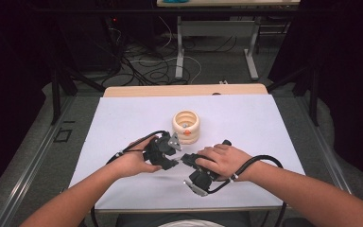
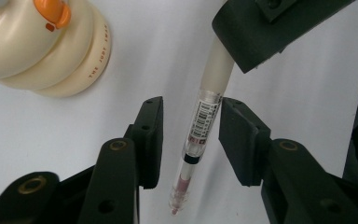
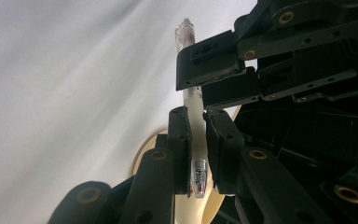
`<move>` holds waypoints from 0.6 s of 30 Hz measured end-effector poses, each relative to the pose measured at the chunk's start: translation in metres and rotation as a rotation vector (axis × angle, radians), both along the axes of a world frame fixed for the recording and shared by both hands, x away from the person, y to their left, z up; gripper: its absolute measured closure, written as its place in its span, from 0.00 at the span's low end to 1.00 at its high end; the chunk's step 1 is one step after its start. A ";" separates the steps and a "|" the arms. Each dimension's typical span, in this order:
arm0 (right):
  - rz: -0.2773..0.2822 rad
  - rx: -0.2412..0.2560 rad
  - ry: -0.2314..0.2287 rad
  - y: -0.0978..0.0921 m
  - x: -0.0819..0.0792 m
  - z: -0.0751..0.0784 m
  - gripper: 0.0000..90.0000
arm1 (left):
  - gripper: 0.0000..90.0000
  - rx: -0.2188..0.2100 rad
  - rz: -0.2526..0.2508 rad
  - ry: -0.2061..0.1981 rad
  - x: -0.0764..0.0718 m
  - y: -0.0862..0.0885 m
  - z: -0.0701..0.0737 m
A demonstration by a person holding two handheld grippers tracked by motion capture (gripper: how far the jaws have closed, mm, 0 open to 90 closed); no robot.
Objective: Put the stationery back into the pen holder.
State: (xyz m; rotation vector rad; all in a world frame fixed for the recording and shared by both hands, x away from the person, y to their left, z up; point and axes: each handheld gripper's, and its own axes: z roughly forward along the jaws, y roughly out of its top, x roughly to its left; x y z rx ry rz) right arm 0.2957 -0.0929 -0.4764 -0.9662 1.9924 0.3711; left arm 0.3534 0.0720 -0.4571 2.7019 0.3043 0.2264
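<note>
Left gripper view looks along spread jaws that flank a pen without yet pinching it; one pad seems to touch the barrel by the barcode label, though that is hard to confirm. The right gripper has its jaws pressed on the pen's frosted grip end, holding it above the white desk between the two hands. In the high view the left gripper meets the right one just in front of a cream ringed holder with an orange button. To do the handover well, I judge the left jaws should close squarely across the barrel, centred on the label, before the right jaws let go.
</note>
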 end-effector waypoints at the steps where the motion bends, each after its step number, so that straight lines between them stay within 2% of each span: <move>1: 0.002 -0.002 -0.001 0.000 0.000 0.000 0.90 | 0.68 0.004 -0.001 0.003 0.000 -0.001 0.000; 8: 0.008 -0.002 0.001 0.003 -0.001 -0.001 0.90 | 0.75 0.021 -0.010 0.016 -0.002 -0.007 -0.001; 9: 0.012 -0.002 0.000 0.003 -0.001 -0.001 0.90 | 0.76 0.040 -0.025 0.018 -0.002 -0.007 0.000; 10: 0.013 -0.001 0.001 0.004 0.000 -0.001 0.90 | 0.78 0.024 -0.010 0.023 -0.003 -0.007 -0.001; 13: 0.008 -0.001 0.006 0.004 0.000 -0.002 0.90 | 0.83 0.029 -0.007 0.032 -0.003 -0.008 0.001; 14: 0.013 -0.005 0.003 0.004 0.000 -0.001 0.90 | 0.84 0.045 -0.024 0.033 -0.002 -0.007 0.001; 18: 0.011 -0.002 0.004 0.005 0.000 -0.003 0.90 | 0.86 0.049 -0.031 0.026 -0.004 -0.008 0.000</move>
